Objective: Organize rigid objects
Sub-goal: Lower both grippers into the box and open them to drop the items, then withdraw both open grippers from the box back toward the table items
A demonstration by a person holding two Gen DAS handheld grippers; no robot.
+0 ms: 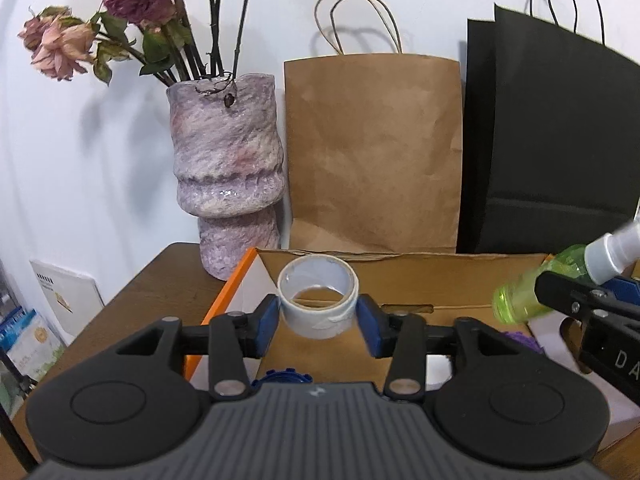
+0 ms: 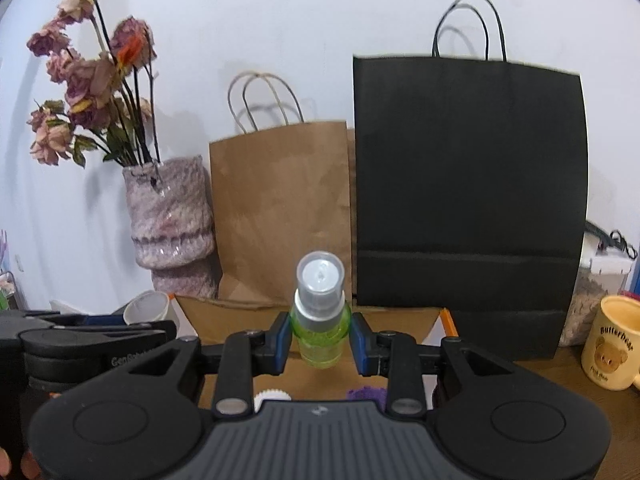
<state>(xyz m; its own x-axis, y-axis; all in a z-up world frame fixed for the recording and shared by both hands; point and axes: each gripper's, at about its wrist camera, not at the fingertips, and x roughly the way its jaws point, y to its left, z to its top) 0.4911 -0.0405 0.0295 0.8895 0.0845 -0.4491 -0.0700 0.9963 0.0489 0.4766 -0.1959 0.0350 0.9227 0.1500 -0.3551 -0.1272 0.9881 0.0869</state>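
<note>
The left tool [image 1: 318,322] hangs over an open cardboard box [image 1: 420,280] with an orange edge, which sits on a brown wooden tabletop [image 1: 152,280]. Between its 2 blue pads [image 1: 267,322] is a roll of white tape [image 1: 318,296], its hole facing up and toward the camera. The left pad lies against the roll's side, while a thin gap shows at the right pad, so the jaws stand loosely about the roll rather than pressed on it. The roll is above the box interior, near its back left corner.

The right tool [image 2: 320,340] is clamped on a small green spray bottle [image 2: 320,336] with a clear cap [image 2: 320,274]; both blue pads press the bottle's sides and the cap points up and away from the camera. In the left wrist view the same bottle [image 1: 532,292] appears tilted at the right edge, above the box's right side.

Inside the box, partly hidden by the tools, lie a blue ridged cap [image 1: 282,376], a white ridged piece [image 2: 272,396] and something purple [image 2: 366,394].

Behind the box stand a mottled purple vase [image 1: 228,168] of dried roses [image 1: 60,44], a brown paper bag [image 1: 372,152] and a black paper bag [image 2: 468,184], all against a white wall. To the right on the tabletop is a yellow mug [image 2: 610,350] with a bear print.
</note>
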